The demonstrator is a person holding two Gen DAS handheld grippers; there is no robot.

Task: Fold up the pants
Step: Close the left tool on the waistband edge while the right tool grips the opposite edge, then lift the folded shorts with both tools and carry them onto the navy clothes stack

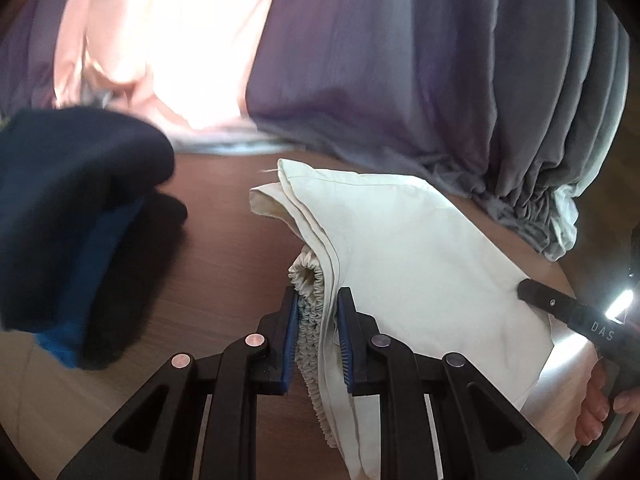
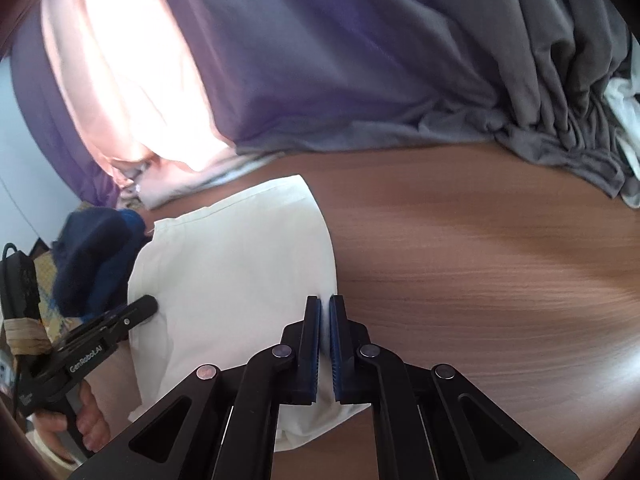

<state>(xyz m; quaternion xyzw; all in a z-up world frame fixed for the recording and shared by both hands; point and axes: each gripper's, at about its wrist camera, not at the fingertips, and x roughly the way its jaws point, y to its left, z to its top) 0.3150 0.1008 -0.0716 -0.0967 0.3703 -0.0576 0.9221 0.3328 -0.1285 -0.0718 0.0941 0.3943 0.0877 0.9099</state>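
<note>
Cream-white pants (image 1: 400, 248) lie folded into a thick bundle on a brown wooden table (image 2: 480, 260). Several layers are stacked at the bundle's far corner, and the gathered elastic waistband (image 1: 310, 312) shows along its left edge.

The left gripper (image 1: 318, 312) has its blue-padded jaws set on either side of that waistband edge, with fabric filling the gap between them; they appear to grasp the pants. Seen from the right wrist camera, this same gripper's black tip rests on the left part of the cloth.

The right gripper (image 2: 325, 316) has its jaws drawn nearly together over the right edge of the pants, with a thin sliver of white fabric between the blue pads, so it seems to pinch that edge. In the left wrist view its black finger lies against the right side of the bundle.

A dark navy and blue garment (image 1: 80, 216) sits on the table just left of the pants. Behind the table hang purple-grey curtains (image 2: 340, 60), with bright light glowing between them.
</note>
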